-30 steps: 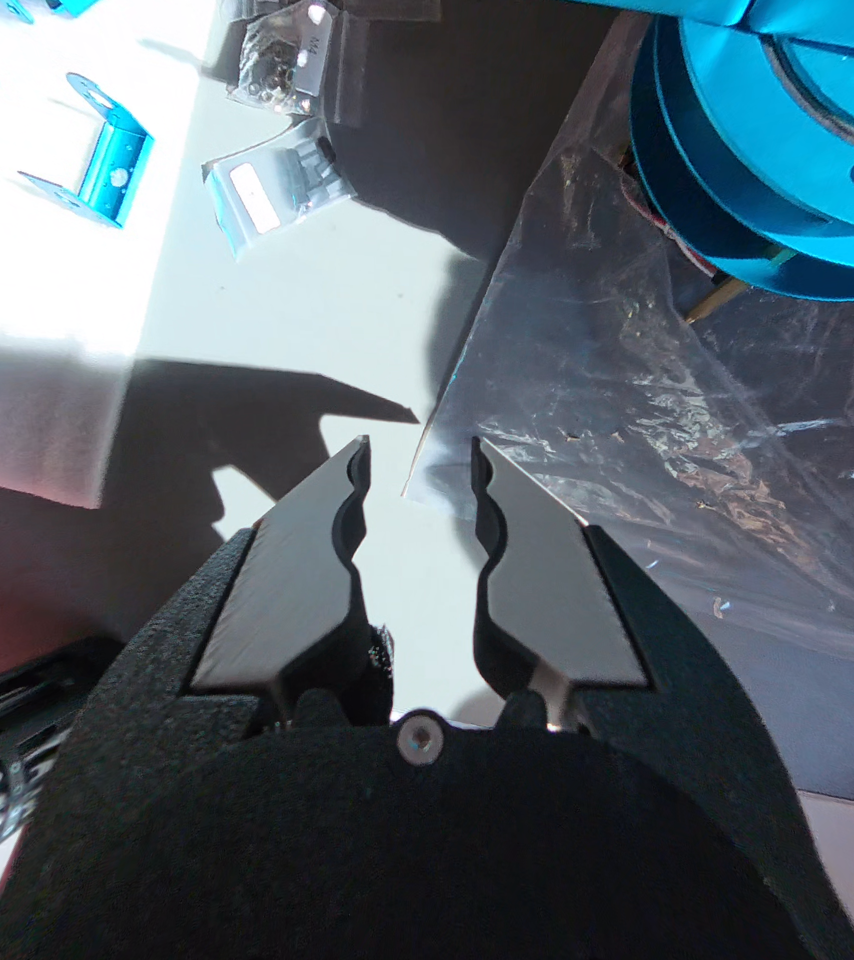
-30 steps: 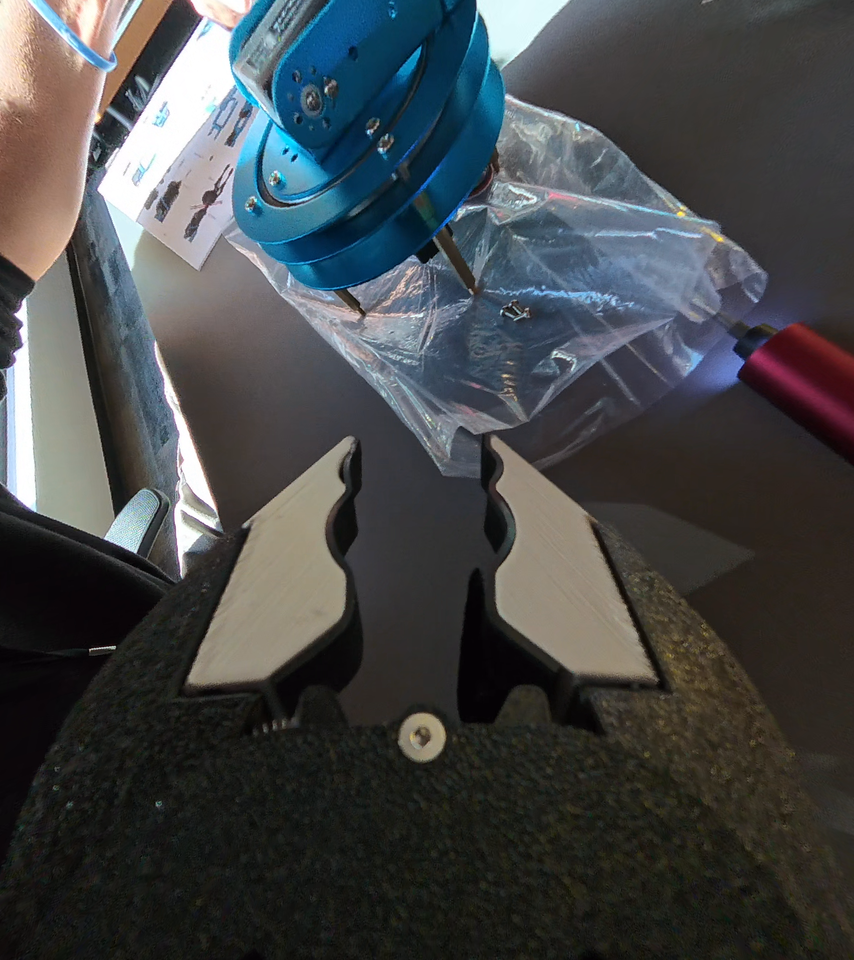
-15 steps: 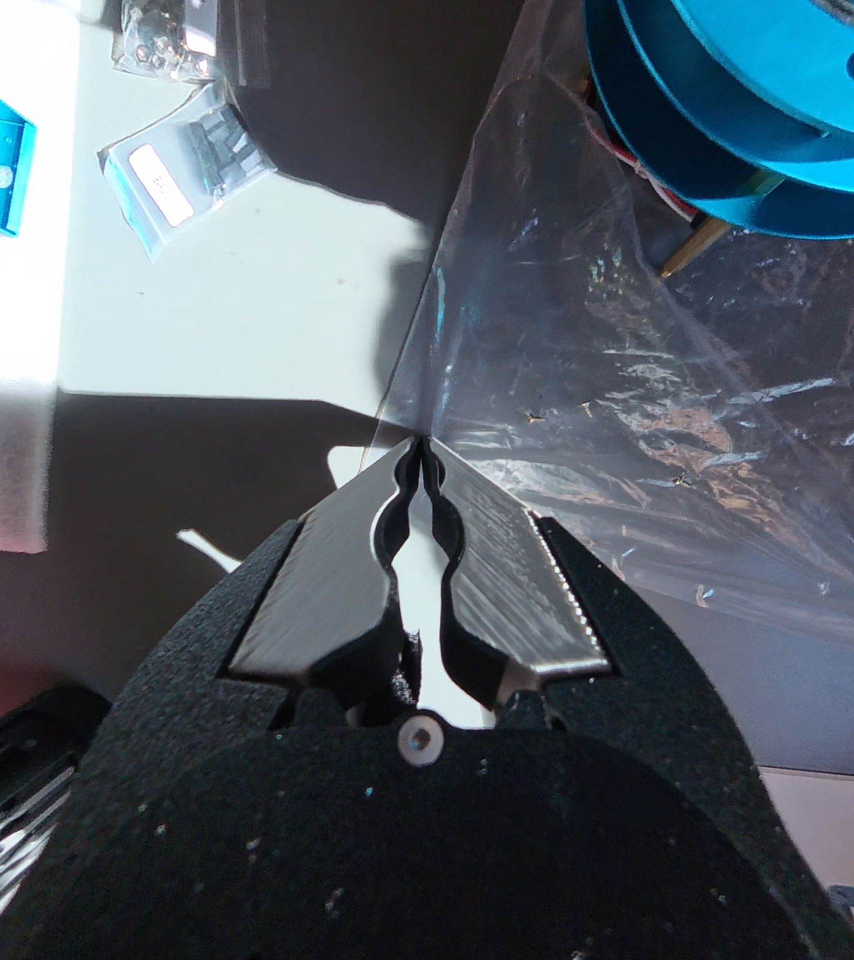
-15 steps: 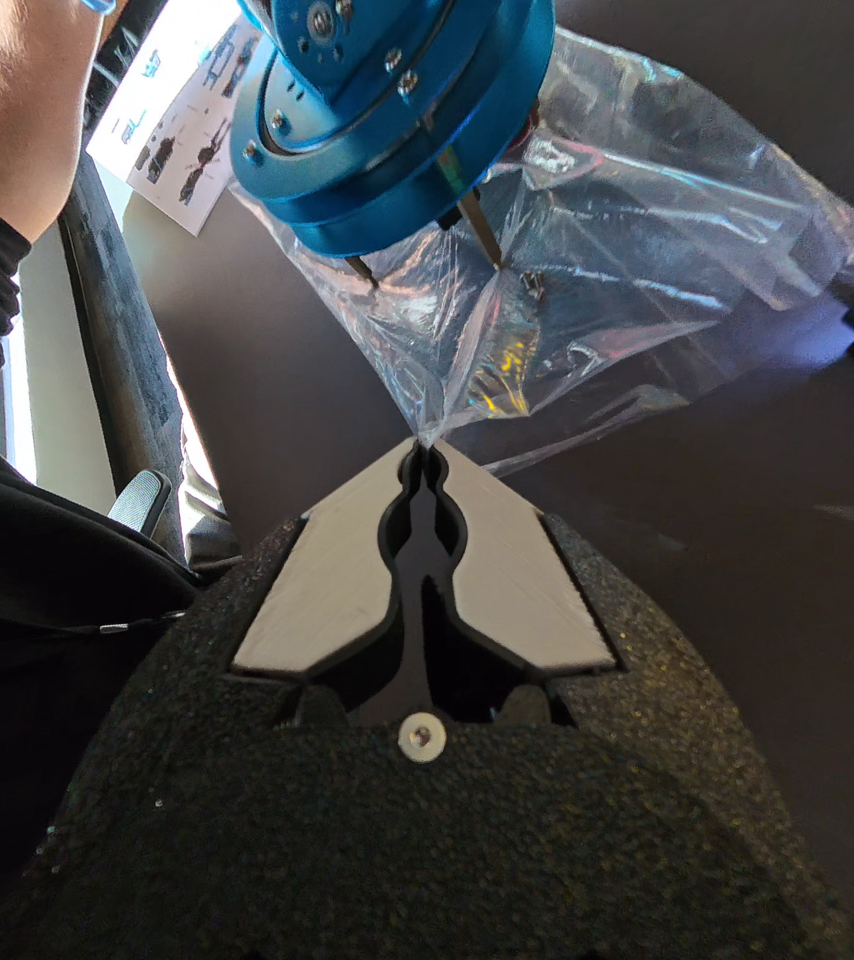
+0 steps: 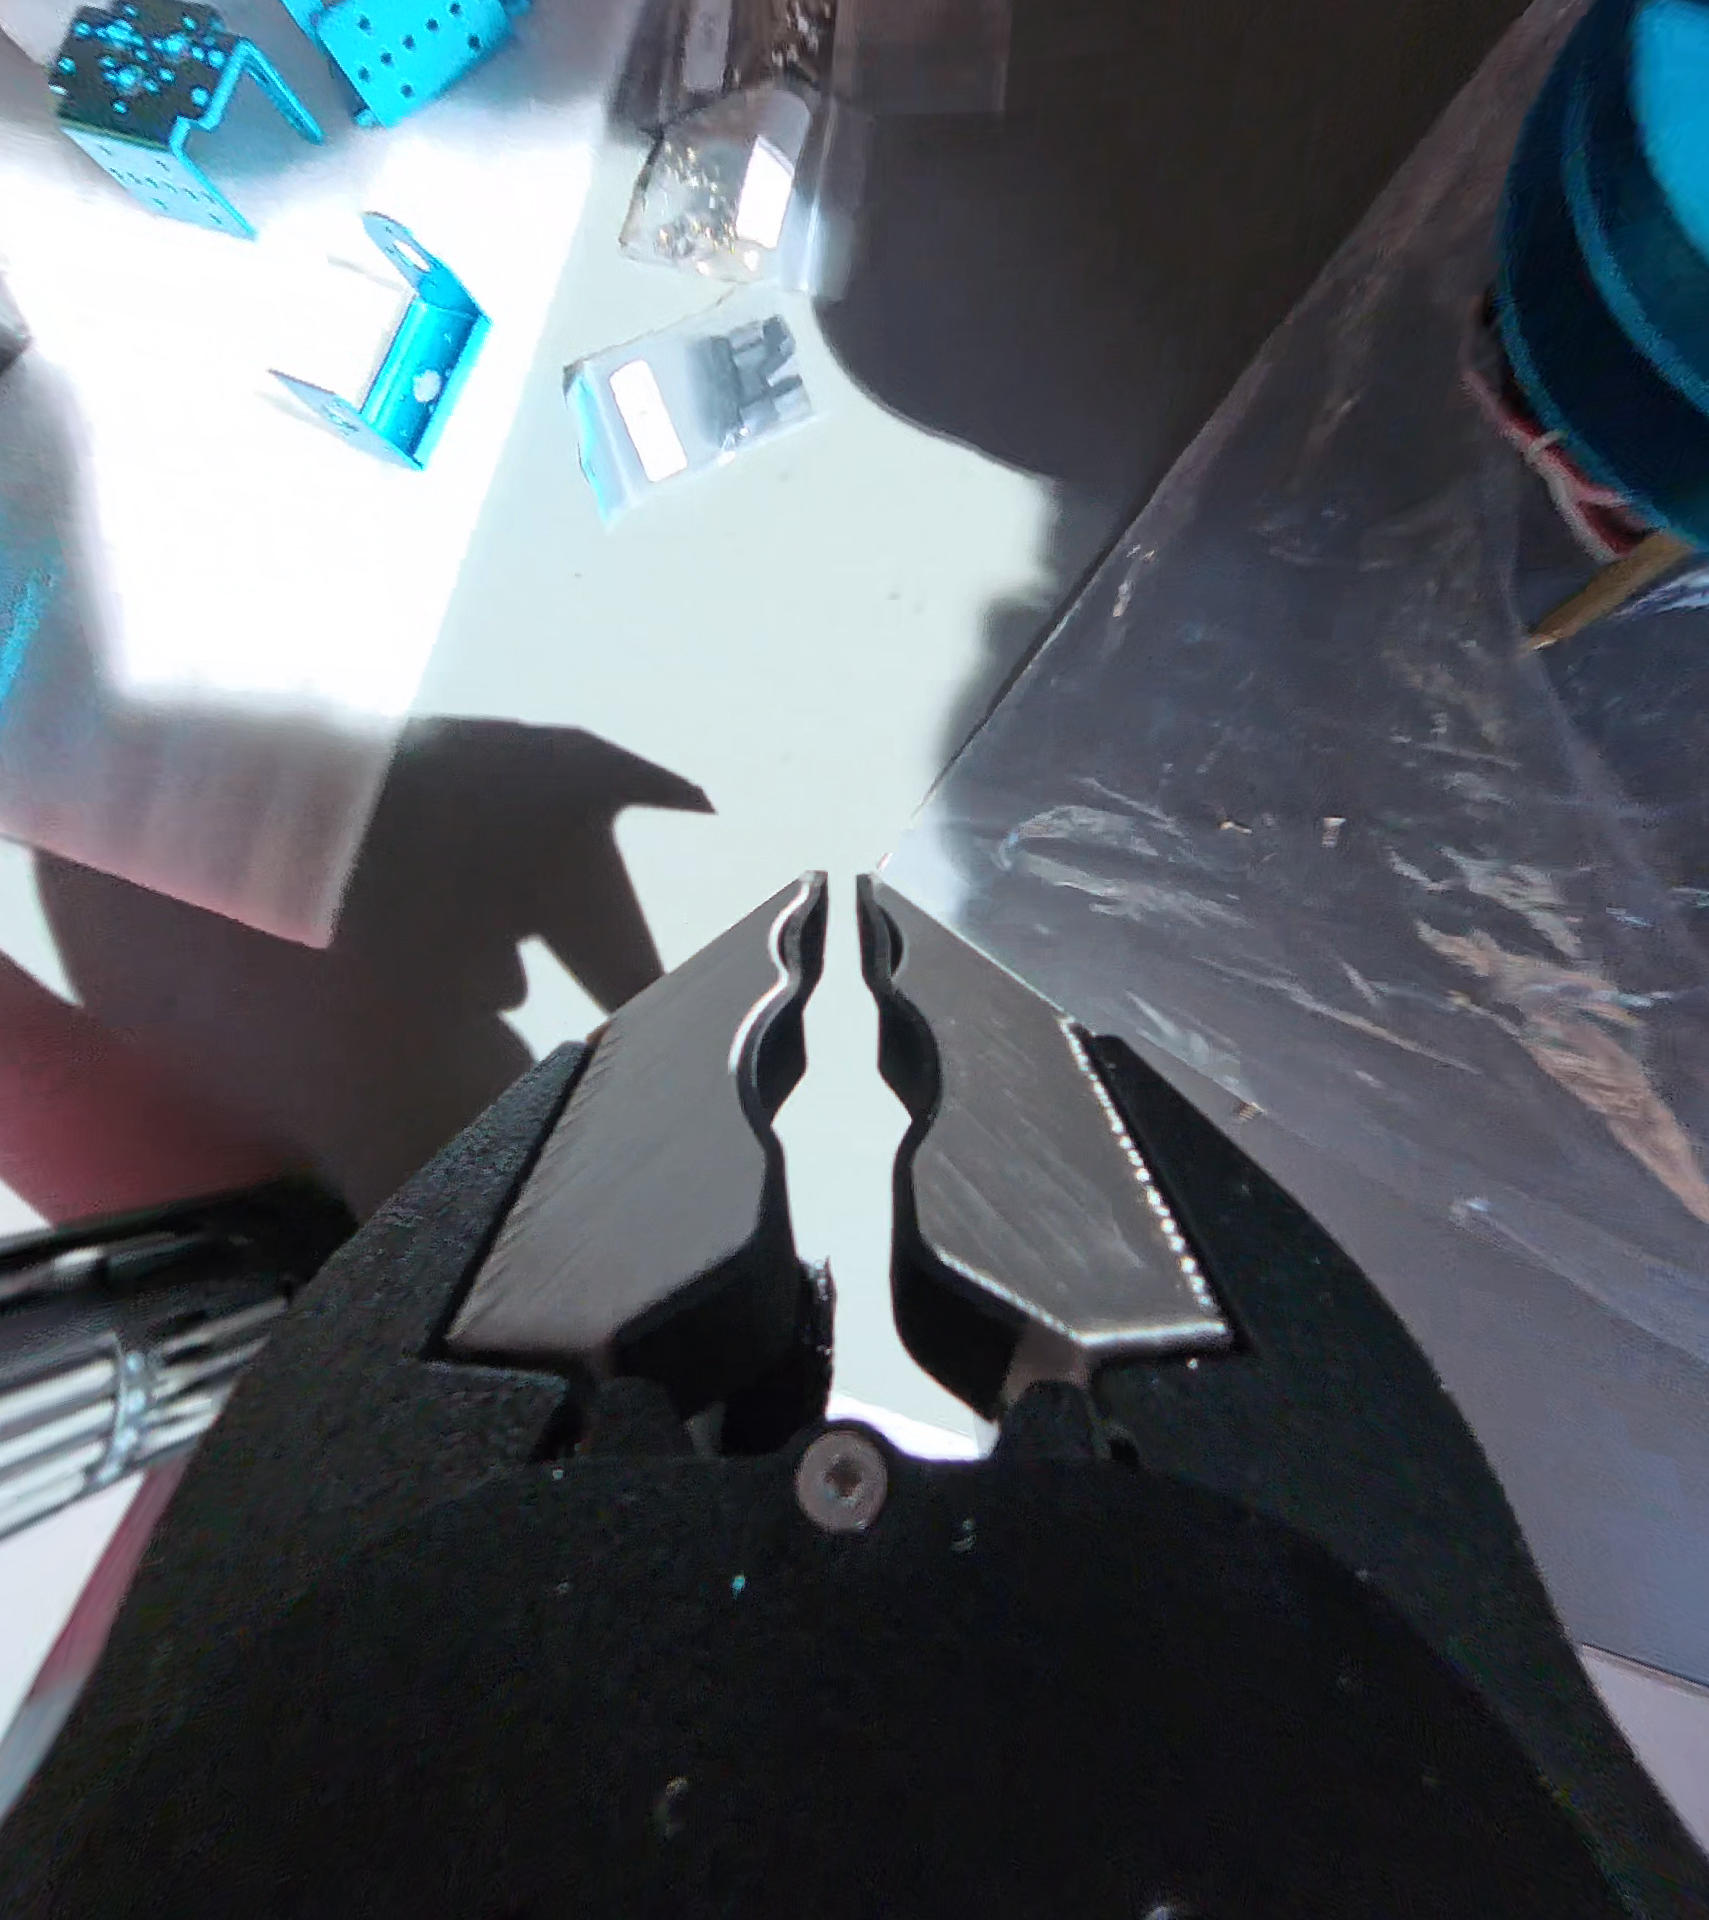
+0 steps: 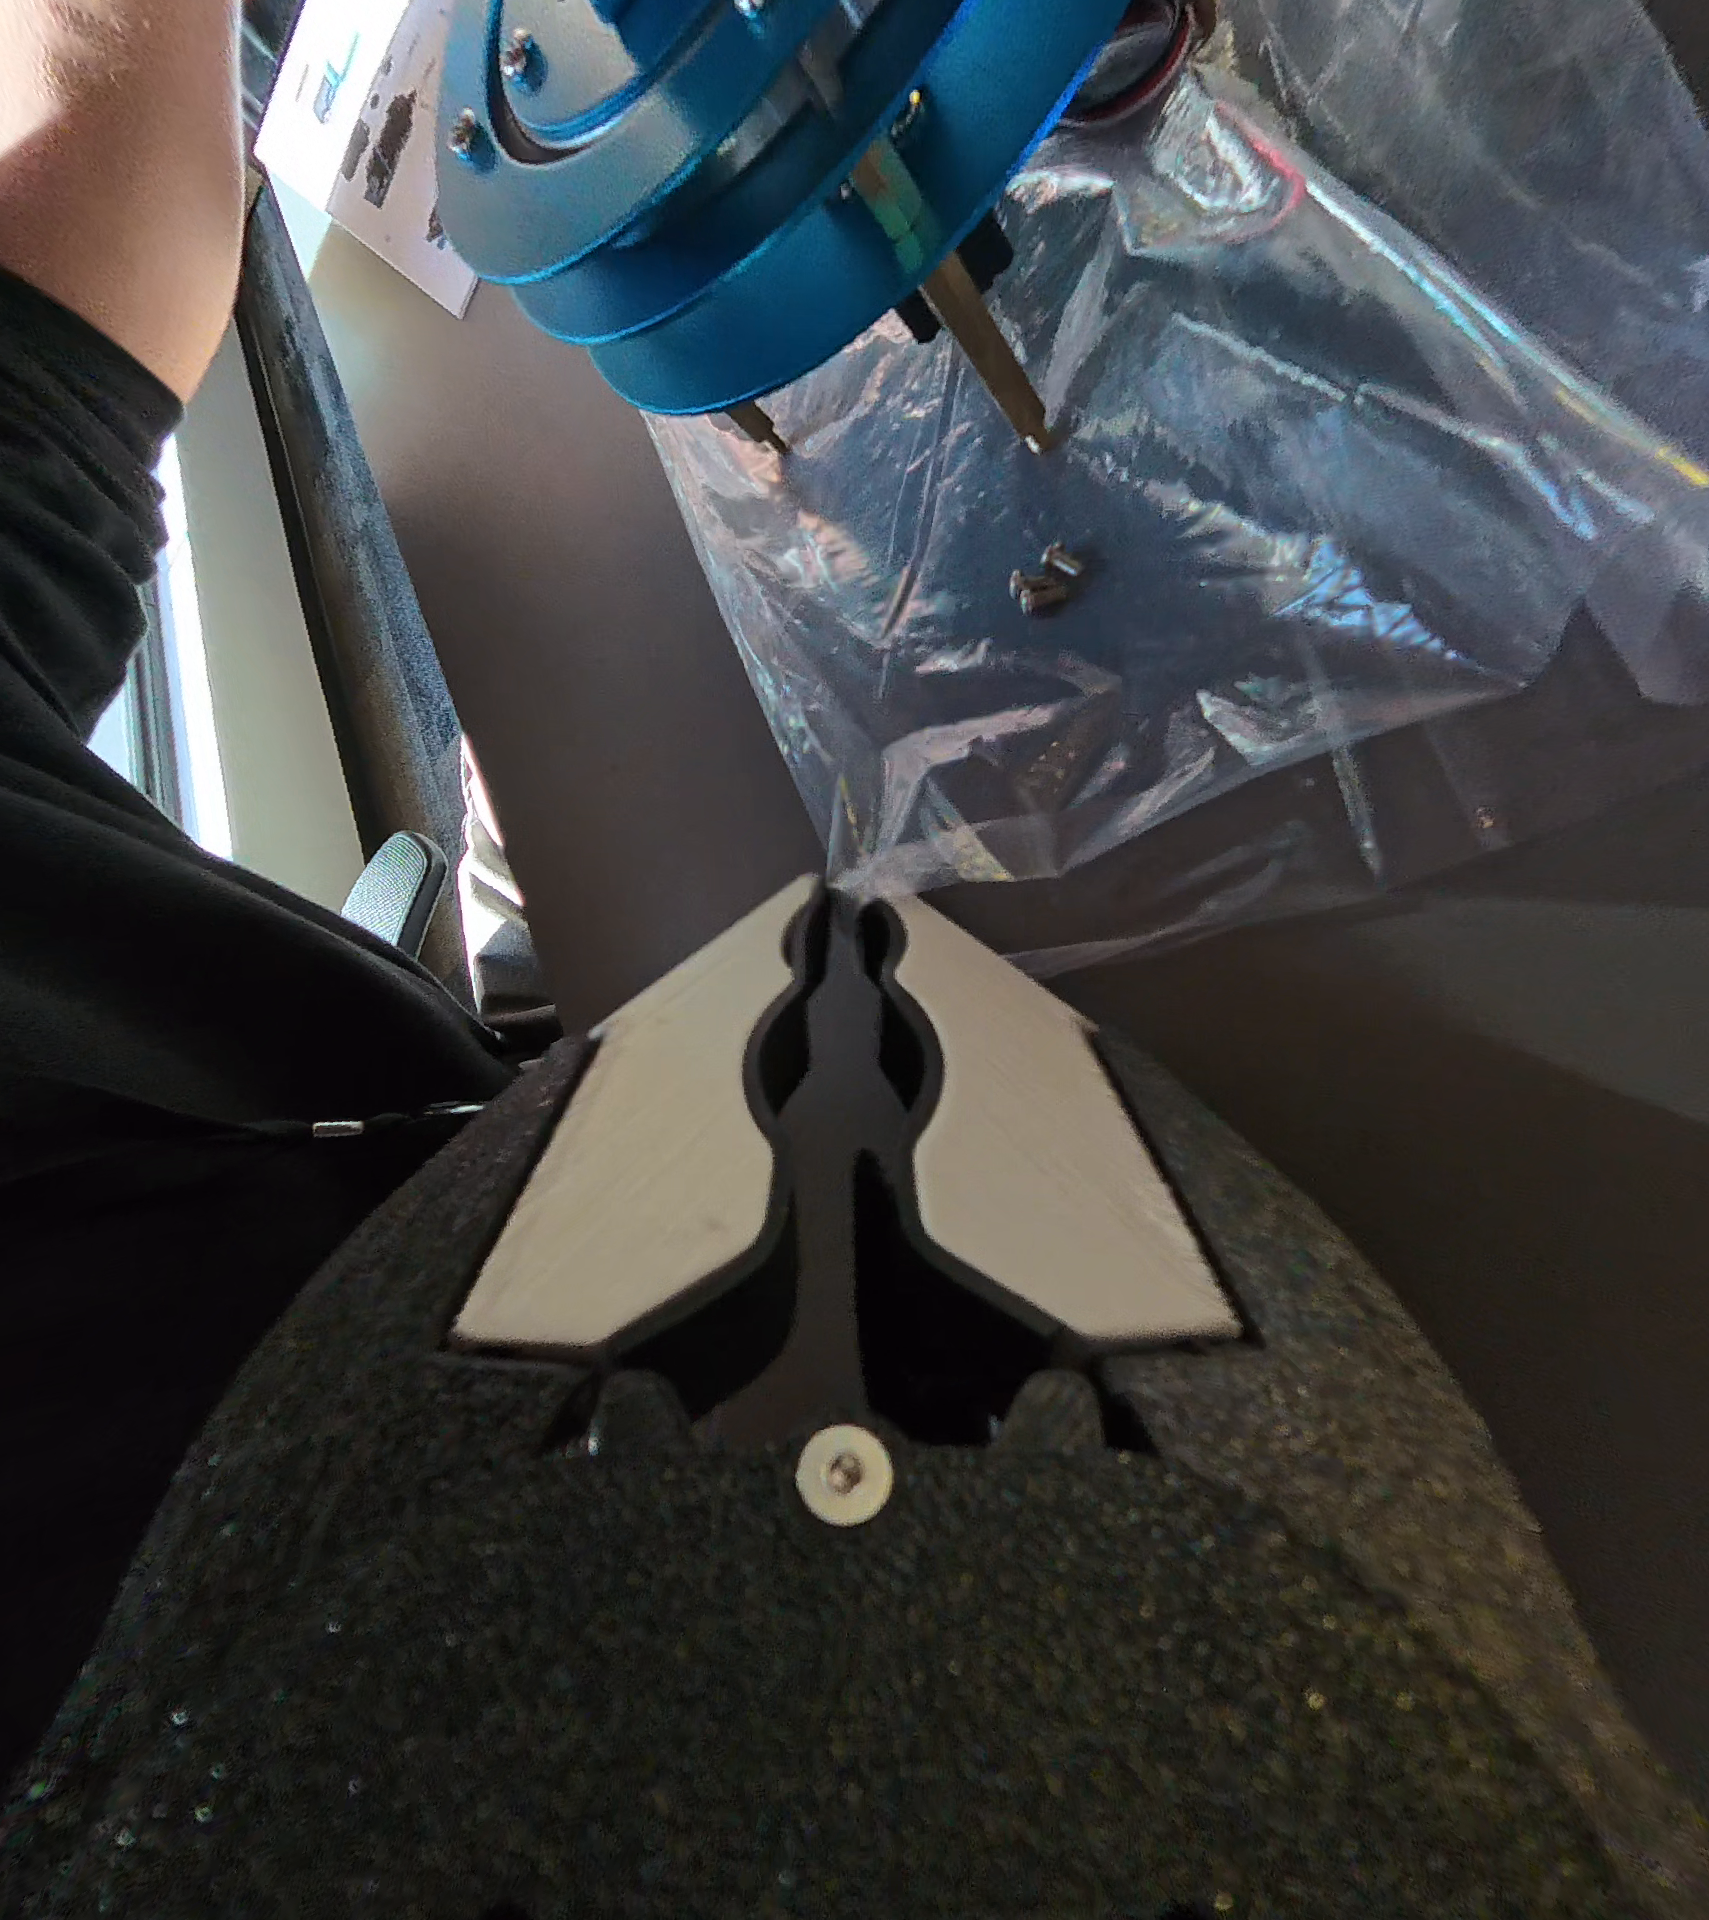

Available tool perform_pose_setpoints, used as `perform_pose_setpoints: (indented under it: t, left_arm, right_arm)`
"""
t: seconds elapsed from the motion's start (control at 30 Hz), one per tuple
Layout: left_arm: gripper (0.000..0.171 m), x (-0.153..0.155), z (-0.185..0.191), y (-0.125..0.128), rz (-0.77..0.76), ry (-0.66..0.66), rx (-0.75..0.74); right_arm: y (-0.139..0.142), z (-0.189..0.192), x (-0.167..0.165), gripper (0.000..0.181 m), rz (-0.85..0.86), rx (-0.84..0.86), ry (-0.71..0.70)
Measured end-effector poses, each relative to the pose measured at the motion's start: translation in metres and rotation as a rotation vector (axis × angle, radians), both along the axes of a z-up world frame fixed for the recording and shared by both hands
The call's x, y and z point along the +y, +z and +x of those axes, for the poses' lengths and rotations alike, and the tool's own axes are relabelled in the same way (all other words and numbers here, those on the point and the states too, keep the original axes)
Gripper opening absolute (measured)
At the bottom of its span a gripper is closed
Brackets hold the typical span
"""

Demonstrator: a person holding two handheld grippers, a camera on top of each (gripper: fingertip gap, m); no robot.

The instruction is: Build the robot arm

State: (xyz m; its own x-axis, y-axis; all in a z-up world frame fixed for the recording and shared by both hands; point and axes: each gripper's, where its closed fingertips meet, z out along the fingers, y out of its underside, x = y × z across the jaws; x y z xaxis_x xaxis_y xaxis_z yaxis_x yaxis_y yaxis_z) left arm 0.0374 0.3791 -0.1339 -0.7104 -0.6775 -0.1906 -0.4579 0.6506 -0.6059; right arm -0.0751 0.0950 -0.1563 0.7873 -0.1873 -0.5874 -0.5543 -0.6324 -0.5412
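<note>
The worktop (image 5: 777,644) carries a big see-through plastic bag (image 6: 1245,644), thin, soft and slippery. A heavy-looking blue round part (image 6: 725,208) sits on it.

The right hand-held gripper (image 6: 839,904) pinches the bag's corner.

The left hand-held gripper (image 5: 839,894) is a little spread beside the bag's other corner, holding nothing.

Two tiny screws (image 6: 1042,587) lie inside.

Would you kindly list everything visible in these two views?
plastic bag: one, clear, on table
disc assembly: one, blue metal, on bag
screws: two, silver, inside bag
brackets: at least three, blue, sunlit far left of table
parts packets: two, clear, beside brackets
printed sheet: one, white, behind assembly
forearm: one, black sleeve, upper left
left gripper: fingers slightly apart beside bag corner
right gripper: fingers shut on bag corner
</note>
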Motion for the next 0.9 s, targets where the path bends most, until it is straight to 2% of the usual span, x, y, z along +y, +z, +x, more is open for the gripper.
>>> perform_pose_setpoints:
  t: [0.07,0.1,0.17,0.23,0.3,0.37,0.47,0.53,0.63,0.73,0.87,0.9]
  left_arm:
    - [0.031,-0.001,-0.029,0.015,-0.078,0.026,-0.003]
    - [0.038,-0.002,-0.048,0.018,-0.096,0.033,-0.009]
    - [0.039,-0.008,-0.086,0.022,-0.149,0.064,-0.024]
    - [0.039,-0.021,-0.122,0.021,-0.207,0.075,-0.026]
    - [0.040,-0.030,-0.147,0.022,-0.158,0.052,-0.110]
    - [0.039,-0.040,-0.163,0.016,-0.043,0.013,-0.199]
    - [0.038,-0.046,-0.168,0.000,0.152,-0.023,-0.261]
    - [0.038,-0.050,-0.166,-0.006,0.191,-0.045,-0.250]
    - [0.039,-0.056,-0.163,-0.010,0.208,-0.093,-0.233]
    - [0.037,-0.058,-0.159,-0.015,0.273,-0.128,-0.233]
    - [0.016,-0.065,-0.155,-0.021,0.317,-0.164,-0.230]
    - [0.003,-0.063,-0.154,-0.024,0.341,-0.161,-0.226]
  right_arm:
    - [0.005,0.004,-0.007,0.022,0.000,-0.025,0.023]
    - [0.008,0.011,-0.014,0.027,0.000,-0.050,0.010]
    - [0.021,0.031,-0.024,0.031,0.043,-0.102,-0.023]
    - [0.023,0.065,-0.032,0.044,0.032,-0.204,-0.100]
    - [0.011,0.093,-0.034,0.052,-0.036,-0.334,-0.112]
    - [0.011,0.107,-0.024,0.042,-0.017,-0.407,-0.106]
    - [0.012,0.119,-0.016,0.040,-0.014,-0.420,-0.086]
    - [0.006,0.122,-0.016,0.033,-0.048,-0.463,-0.041]
    - [-0.001,0.125,-0.030,0.034,-0.153,-0.605,0.051]
    - [0.004,0.138,-0.035,0.029,-0.154,-0.737,0.033]
    - [-0.002,0.137,-0.015,0.025,-0.102,-0.718,0.065]
    - [0.000,0.139,-0.011,0.005,-0.083,-0.742,0.065]
